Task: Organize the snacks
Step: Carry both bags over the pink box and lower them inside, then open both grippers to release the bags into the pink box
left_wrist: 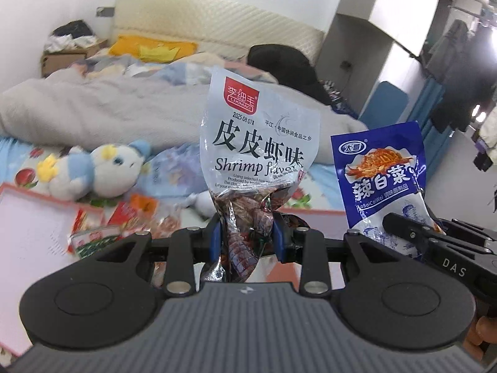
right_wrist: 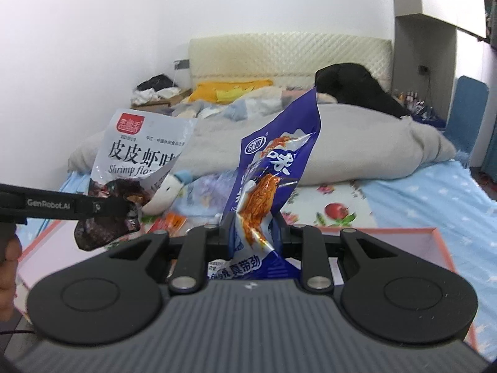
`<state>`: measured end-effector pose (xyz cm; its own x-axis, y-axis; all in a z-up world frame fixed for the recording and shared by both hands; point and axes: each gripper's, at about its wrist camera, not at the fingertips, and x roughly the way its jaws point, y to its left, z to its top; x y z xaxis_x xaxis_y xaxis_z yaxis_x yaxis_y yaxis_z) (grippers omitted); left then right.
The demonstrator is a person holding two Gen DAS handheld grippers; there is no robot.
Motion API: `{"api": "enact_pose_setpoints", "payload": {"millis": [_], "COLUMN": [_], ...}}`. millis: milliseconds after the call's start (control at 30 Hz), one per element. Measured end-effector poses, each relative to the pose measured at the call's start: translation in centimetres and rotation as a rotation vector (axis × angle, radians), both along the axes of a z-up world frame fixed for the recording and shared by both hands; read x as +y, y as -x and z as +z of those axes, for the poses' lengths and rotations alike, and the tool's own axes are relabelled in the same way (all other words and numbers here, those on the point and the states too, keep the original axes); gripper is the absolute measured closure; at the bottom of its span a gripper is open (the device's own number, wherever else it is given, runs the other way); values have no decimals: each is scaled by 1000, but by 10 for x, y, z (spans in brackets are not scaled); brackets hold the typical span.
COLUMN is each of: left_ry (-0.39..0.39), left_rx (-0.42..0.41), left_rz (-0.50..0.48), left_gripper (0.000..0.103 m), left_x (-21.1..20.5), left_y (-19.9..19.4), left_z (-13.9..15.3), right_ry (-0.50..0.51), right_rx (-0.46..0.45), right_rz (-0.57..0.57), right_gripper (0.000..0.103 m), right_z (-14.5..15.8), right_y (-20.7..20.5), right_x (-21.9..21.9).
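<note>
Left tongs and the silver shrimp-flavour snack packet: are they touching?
Touching. The left wrist view shows the left tongs with both blue pads pinching the crumpled lower part of the silver shrimp-flavour snack packet, which stands upright between them.

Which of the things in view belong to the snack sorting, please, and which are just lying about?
Job: shrimp packet in left gripper; blue packet in right gripper; loose snacks; pink tray.
Lying about: plush toy; blanket; yellow pillow; cardboard box.

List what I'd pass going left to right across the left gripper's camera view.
Pink tray → plush toy → silver shrimp-flavor packet, pinched in the left hand-held gripper → blue spicy-cabbage packet, held by the right hand-held gripper.
</note>
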<state>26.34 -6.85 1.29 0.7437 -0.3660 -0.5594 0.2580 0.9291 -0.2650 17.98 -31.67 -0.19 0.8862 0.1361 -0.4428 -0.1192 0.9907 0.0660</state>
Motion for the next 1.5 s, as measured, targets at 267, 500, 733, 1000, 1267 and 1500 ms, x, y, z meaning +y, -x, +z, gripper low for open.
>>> {"api": "enact_pose_setpoints", "payload": {"millis": [267,500,733,1000,1267,1500], "left_ry": [12,-4,-22,-99,-122,-108], "left_rx": [-2,75,219,306,344,306], "left_rz": [-86,-159,-234,-256,-244,-245], "left_gripper": [66,66,66,66,63,44], "left_x": [-49,-99,-147,-176,-187,-182], "left_y": [-12,-36,-58,-73,-85,-83], "left_z": [12,-11,-58,-105,-128,-113], "right_ry": [41,29,55,53,24,-29], "right_rx": [-18,87,228,323,354,316], "right_rz": [-63,-121,-153,-158,-181,-205], "right_gripper": [76,76,76,76,71,42], "right_z": [8,-14,-61,-107,-131,-123], "right_y": [1,-16,-27,-33,-37,-31], "right_x": [-31,-67,-94,-110,-127,-135]}}
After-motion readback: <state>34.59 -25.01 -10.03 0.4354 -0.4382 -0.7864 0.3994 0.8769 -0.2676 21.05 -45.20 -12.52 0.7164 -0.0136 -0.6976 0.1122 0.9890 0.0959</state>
